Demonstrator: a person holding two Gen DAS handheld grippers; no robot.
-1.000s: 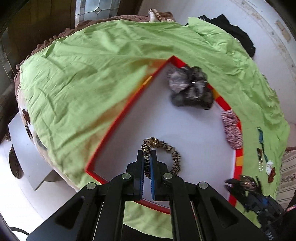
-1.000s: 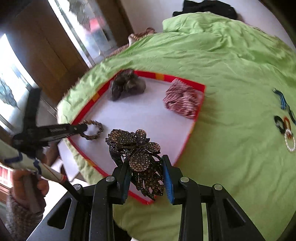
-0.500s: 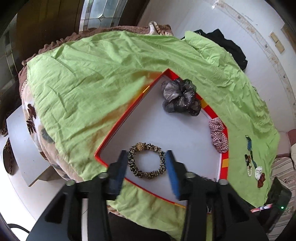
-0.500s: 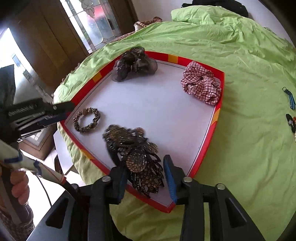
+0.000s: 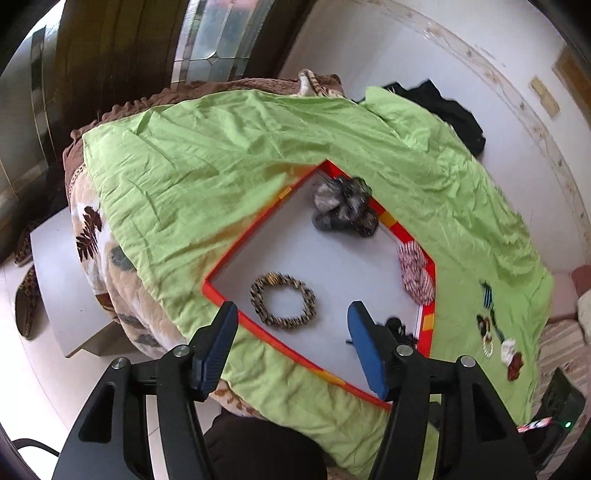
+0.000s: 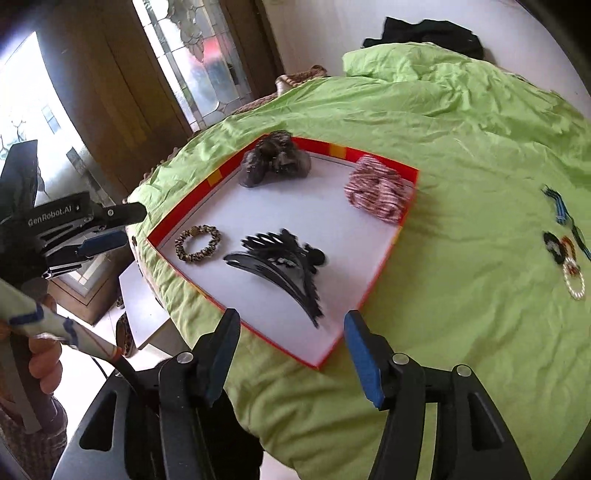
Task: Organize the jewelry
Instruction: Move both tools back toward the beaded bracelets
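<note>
left claw (image 5: 290,325): wide open, empty
right claw (image 6: 291,332): wide open, empty
black toothed hair clip (image 6: 280,264): lying in red-rimmed white tray (image 6: 373,275), right of leopard-print bead bracelet (image 6: 197,243)

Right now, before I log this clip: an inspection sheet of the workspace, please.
Surface: green sheet over a bed, wrinkled.
Job's things: red-rimmed tray holds a beaded bracelet, a black hair claw, a grey scrunchie and a plaid scrunchie, all apart.
Clutter: small jewelry pieces on the sheet right of the tray; black garment at the far edge.
Tongs: left tongs open, empty; right tongs open, empty.
Cables: one dark cable on the floor.
Surroundings: wooden door with leaded glass; white floor.
</note>
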